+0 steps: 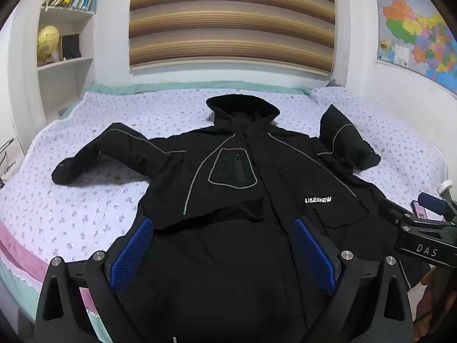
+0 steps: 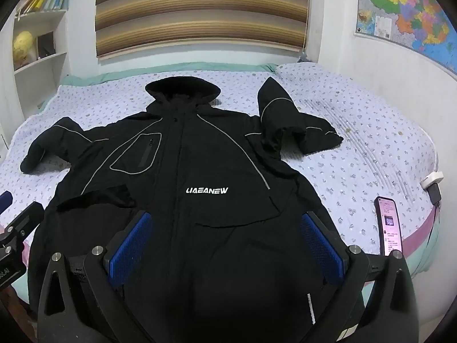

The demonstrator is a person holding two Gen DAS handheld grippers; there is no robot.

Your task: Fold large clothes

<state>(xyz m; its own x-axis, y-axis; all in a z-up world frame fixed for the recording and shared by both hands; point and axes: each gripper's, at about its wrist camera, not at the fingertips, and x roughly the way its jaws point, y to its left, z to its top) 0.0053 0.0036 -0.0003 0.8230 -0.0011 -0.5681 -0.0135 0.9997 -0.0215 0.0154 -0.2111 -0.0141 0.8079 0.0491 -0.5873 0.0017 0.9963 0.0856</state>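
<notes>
A large black hooded jacket (image 1: 228, 171) with grey piping and a white "LIAEANEW" logo lies face up, spread on the bed; it also shows in the right wrist view (image 2: 200, 171). Its left sleeve (image 1: 94, 154) lies out flat. Its right sleeve (image 2: 288, 125) is bent and bunched. My left gripper (image 1: 225, 228) is open over the jacket's lower left part, holding nothing. My right gripper (image 2: 228, 223) is open over the lower right part, holding nothing; its body shows at the right edge of the left wrist view (image 1: 422, 228).
The bed (image 1: 71, 200) has a pale floral cover with pink and green edging. A phone (image 2: 388, 225) lies at the bed's right edge beside a white charger (image 2: 432, 181). A bookshelf (image 1: 65, 28), a window blind (image 1: 231, 20) and a wall map (image 1: 417, 34) stand behind.
</notes>
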